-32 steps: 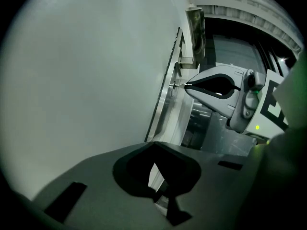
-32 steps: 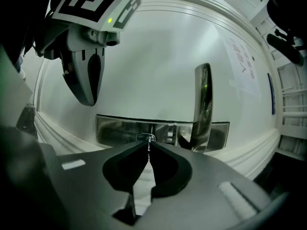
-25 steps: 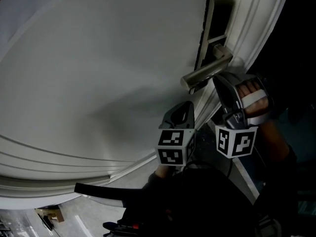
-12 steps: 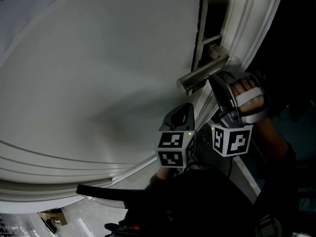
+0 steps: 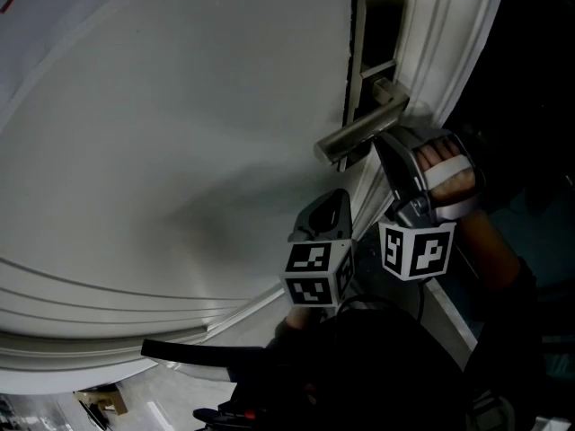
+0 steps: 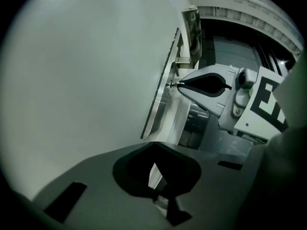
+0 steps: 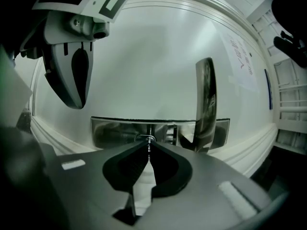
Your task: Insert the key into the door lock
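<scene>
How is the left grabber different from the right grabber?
The right gripper pinches a thin key; the left gripper is shut on nothing. The right gripper's tip is at the lock plate, below the door handle; the left gripper hangs back from the plate. Both have their jaws together.

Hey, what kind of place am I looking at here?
Probably an indoor doorway, seen up close: a white panelled door with a metal lever handle, a long lock plate and moulded trim beside it. Little else of the room shows.
</scene>
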### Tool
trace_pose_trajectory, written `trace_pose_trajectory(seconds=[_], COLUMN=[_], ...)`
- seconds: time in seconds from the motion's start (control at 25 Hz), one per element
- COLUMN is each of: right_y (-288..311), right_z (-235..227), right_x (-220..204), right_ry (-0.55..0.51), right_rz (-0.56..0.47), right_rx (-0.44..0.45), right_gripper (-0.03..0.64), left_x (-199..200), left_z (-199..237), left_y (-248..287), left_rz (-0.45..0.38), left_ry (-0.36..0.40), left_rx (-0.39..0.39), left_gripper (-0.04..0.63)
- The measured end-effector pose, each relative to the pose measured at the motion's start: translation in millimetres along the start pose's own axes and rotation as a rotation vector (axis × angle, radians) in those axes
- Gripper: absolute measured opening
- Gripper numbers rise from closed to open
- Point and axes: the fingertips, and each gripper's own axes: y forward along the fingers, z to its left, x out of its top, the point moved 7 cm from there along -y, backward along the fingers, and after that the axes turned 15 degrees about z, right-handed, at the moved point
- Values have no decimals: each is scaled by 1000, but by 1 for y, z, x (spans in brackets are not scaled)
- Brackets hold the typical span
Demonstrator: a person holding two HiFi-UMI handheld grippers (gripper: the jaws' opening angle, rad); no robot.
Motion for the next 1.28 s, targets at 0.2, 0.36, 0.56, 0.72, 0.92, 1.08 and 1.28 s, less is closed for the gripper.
trace_pose_trajectory(seconds=[0.2, 0.36, 0.56, 0.72, 0.92, 1.08, 1.28], right_y=[-1, -7, -14, -17, -28, -33, -32], right_z=[0, 1, 3, 11, 32, 47, 58], right_x=[-4, -13, -36, -61, -67, -70, -75], right_ry=[89, 184, 376, 734, 1174, 1407, 1563], right_rz=[-36, -54, 3, 48, 24, -2, -40], right_rx=[8, 28, 53, 135, 263, 383, 482], right_gripper=[15, 20, 15, 3, 2, 2, 0], left_x=[-3, -5, -4, -6, -14, -13, -12], left_z=[-2, 1, -1, -6, -13, -17, -17], left_y=[-2, -1, 0, 6, 11, 15, 19], left_rz=[13, -1, 8, 27, 53, 54, 61], left_ry=[-4, -4, -4, 6, 18, 27, 51], left_rx=[-3, 7, 11, 8, 17, 21, 29], left_gripper=[0, 0, 0, 0, 0, 0, 0])
